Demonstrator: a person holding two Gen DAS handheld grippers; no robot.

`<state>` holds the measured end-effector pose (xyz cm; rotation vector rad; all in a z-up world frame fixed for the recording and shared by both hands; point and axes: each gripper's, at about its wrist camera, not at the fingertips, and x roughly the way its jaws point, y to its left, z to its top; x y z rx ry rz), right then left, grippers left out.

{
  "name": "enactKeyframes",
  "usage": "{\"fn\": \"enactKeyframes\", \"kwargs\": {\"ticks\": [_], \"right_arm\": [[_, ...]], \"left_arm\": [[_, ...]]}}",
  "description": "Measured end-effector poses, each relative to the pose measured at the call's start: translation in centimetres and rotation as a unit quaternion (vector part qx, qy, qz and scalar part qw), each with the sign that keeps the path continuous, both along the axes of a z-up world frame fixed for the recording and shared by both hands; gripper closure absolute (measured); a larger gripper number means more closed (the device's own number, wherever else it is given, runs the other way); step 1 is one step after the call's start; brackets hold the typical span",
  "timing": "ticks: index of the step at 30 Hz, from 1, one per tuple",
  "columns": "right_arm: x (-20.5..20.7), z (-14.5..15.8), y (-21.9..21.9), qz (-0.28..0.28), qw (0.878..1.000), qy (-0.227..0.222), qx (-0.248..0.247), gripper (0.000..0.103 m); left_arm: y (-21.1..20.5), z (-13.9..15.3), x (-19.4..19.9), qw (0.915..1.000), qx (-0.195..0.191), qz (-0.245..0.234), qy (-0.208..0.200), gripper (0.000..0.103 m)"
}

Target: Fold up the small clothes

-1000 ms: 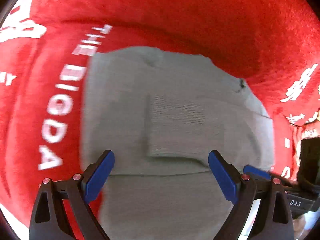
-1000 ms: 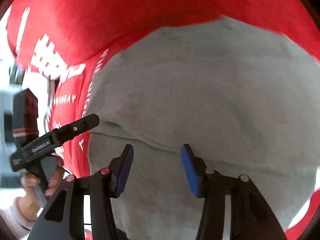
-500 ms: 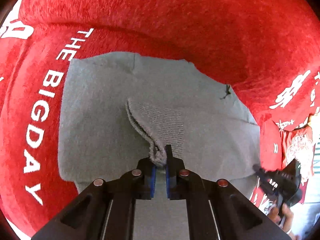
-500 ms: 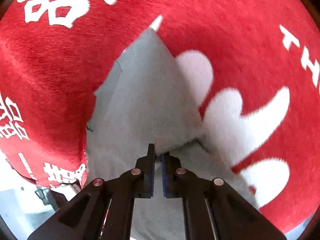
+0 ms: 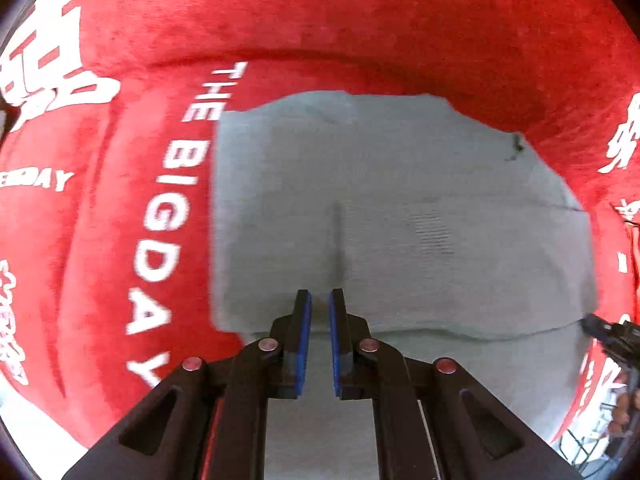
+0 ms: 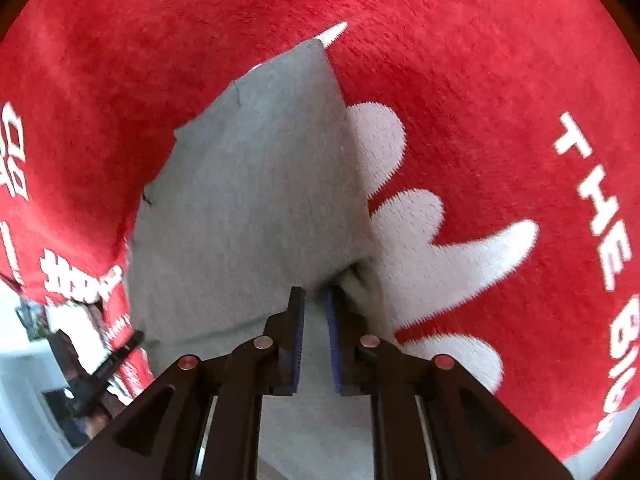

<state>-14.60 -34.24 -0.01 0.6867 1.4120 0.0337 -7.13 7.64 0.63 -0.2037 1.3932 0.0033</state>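
1. Grey knit garment (image 5: 400,200), folded flat, lies midway on a red plush cover (image 5: 360,20), its left edge beside white lettering (image 5: 176,200).
2. Left tool (image 5: 318,300): closed above the near fold; cannot tell whether cloth is pinched.
3. Right tool (image 6: 316,296): slit-wide, jaws just been opening; bunched hem at its tips, not visibly pressed.
4. Risk: lifting away with knit snagged would likely undo the fold.

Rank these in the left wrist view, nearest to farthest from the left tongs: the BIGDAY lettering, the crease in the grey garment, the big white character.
1. Crease, just ahead of the left tongs.
2. BIGDAY lettering, on the left.
3. White character, far upper left.
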Motion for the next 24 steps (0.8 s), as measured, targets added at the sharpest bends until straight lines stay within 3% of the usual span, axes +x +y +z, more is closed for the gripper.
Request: {"fn": "enactKeyframes", "kwargs": {"ticks": [1, 3, 4, 5, 10, 12, 13, 14, 19, 22, 24], "right_arm": [[-0.3, 1.1, 0.0, 0.008, 1.000, -0.021, -0.007, 0.086], [-0.2, 2.3, -0.4, 0.008, 0.999, -0.047, -0.027, 0.070], [0.0, 2.4, -0.5, 0.002, 0.998, -0.052, -0.034, 0.048], [0.5, 2.3, -1.1, -0.008, 0.998, -0.056, -0.038, 0.038], [3.6, -1.3, -3.1, -0.056, 0.998, -0.025, 0.025, 0.039], [4.7, -2.2, -2.8, -0.055, 0.998, -0.009, 0.021, 0.046], [5.3, -2.0, -2.5, -0.039, 0.999, -0.007, 0.018, 0.086], [5.7, -1.7, -2.0, -0.021, 1.000, -0.003, 0.015, 0.094], [6.2, 1.2, -1.2, 0.051, 0.994, -0.040, -0.093, 0.095], [5.9, -1.5, -2.3, 0.046, 0.995, -0.005, -0.089, 0.095], [5.6, -1.9, -2.7, 0.039, 0.996, -0.015, -0.075, 0.095]], "left_arm": [[0.4, 0.2, -0.1, 1.0000, 0.003, 0.004, 0.002, 0.094], [0.9, 0.8, -0.3, 1.0000, 0.005, 0.006, -0.001, 0.094], [0.7, 1.2, -0.3, 0.9999, 0.008, 0.003, -0.006, 0.094], [0.8, 1.4, -0.3, 0.9999, 0.011, 0.000, -0.011, 0.094], [-1.2, 1.7, 0.7, 0.9997, 0.004, -0.015, -0.020, 0.094], [-2.1, 1.5, 1.0, 0.9996, 0.002, -0.019, -0.021, 0.094], [-2.6, 1.3, 1.3, 0.9996, 0.003, -0.020, -0.020, 0.094], [-3.0, 1.0, 1.3, 0.9996, 0.005, -0.023, -0.018, 0.094], [-4.1, -0.2, 1.2, 0.9993, 0.017, -0.033, -0.007, 0.094], [-4.6, -0.9, 1.1, 0.9986, 0.032, -0.041, -0.012, 0.094], [-4.8, -0.9, 1.3, 0.9983, 0.036, -0.044, -0.011, 0.094]]}}
